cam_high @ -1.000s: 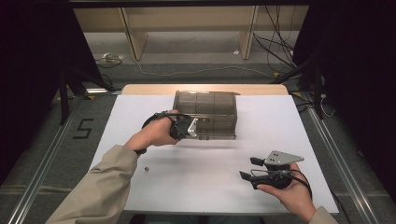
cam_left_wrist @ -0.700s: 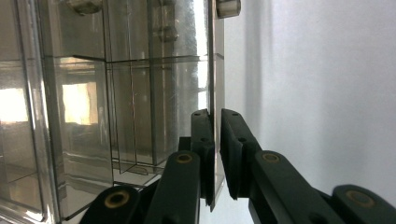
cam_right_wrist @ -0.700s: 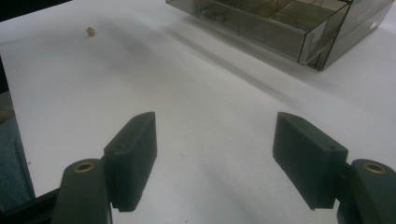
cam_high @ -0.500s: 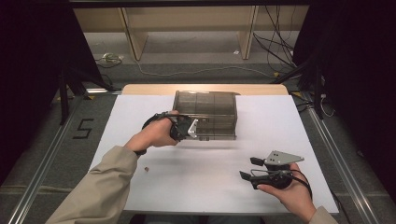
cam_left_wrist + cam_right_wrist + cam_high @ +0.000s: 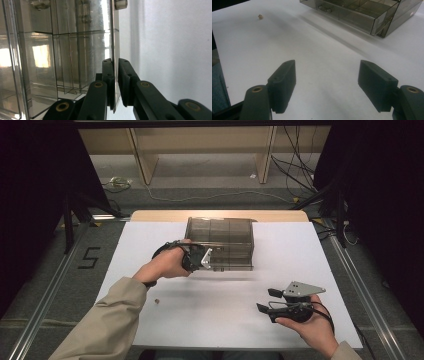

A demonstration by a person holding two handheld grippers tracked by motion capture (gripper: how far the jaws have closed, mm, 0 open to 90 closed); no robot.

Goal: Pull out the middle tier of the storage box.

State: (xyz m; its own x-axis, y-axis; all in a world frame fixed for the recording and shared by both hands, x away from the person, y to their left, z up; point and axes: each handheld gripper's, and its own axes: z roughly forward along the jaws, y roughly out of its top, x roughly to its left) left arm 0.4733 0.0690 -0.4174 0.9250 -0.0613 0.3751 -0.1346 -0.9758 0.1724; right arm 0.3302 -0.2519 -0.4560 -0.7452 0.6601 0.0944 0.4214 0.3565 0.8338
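- High view: a smoky clear plastic organizer box sits on the white table, toward the far side and near the middle. Its near side has a drawer front facing the person.
- High view: the left gripper is at the box's near left corner, held by the left hand in a beige sleeve, and it touches the box front there.
- High view: the right gripper rests low at the near right of the table, well apart from the box, cradled in the right hand, its jaws pointing left and spread wide with nothing between them.
- High view: a tiny brown scrap lies on the table near the left sleeve.
- Left gripper view: the two black jaws stand narrow, clamped on a thin clear panel edge of the box, one pad on each face. The box's clear compartments lie to one side, bare white table to the other.
- Right gripper view: the jaws stand far apart over bare table. The box lies at the far right with its drawer slid partly out, and the scrap lies at the far left.
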